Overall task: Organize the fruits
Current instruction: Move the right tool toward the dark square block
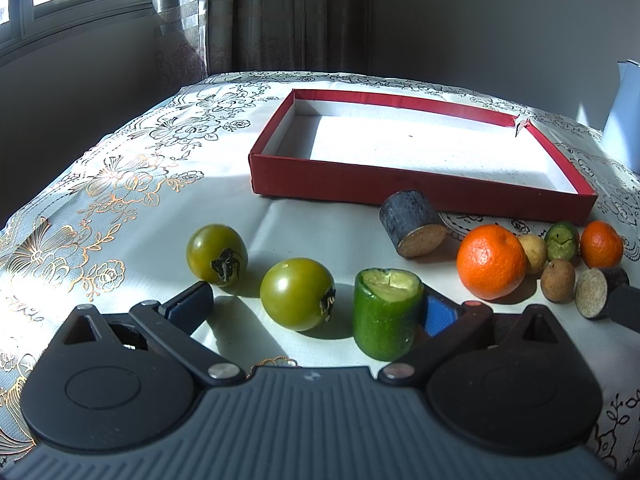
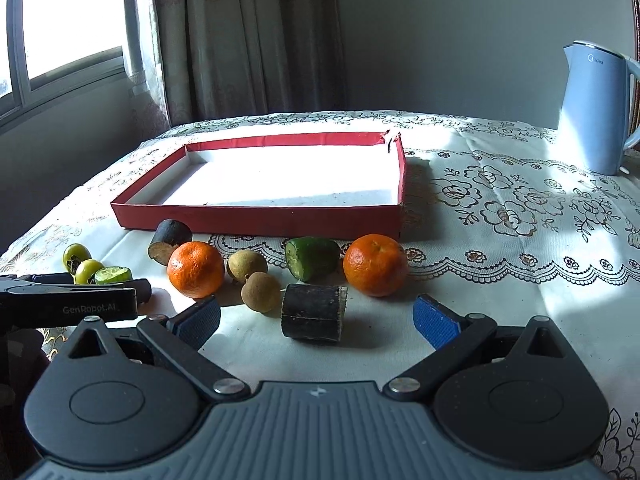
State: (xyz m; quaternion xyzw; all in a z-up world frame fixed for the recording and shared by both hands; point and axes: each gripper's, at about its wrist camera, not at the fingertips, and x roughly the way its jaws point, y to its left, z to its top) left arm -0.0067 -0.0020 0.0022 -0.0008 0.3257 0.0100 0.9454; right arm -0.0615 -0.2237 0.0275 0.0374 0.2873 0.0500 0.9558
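Observation:
In the left wrist view my left gripper (image 1: 316, 304) is open low over the cloth, with a green tomato (image 1: 297, 294) and an upright green cane piece (image 1: 386, 313) between its fingers. A second green tomato (image 1: 216, 254) lies just beyond the left finger. In the right wrist view my right gripper (image 2: 316, 316) is open, with a dark cane piece (image 2: 314, 313) between its fingers. Two oranges (image 2: 195, 269) (image 2: 375, 265), two brown longans (image 2: 260, 291) and a lying green cane piece (image 2: 312, 259) sit beyond it. The empty red box (image 2: 256, 216) stands behind the fruit.
A pale blue kettle (image 2: 592, 108) stands at the back right of the table. Another dark cane piece (image 1: 412, 223) lies by the box's front wall. The flowered tablecloth (image 2: 520, 240) drops off at the left edge toward the window and curtain.

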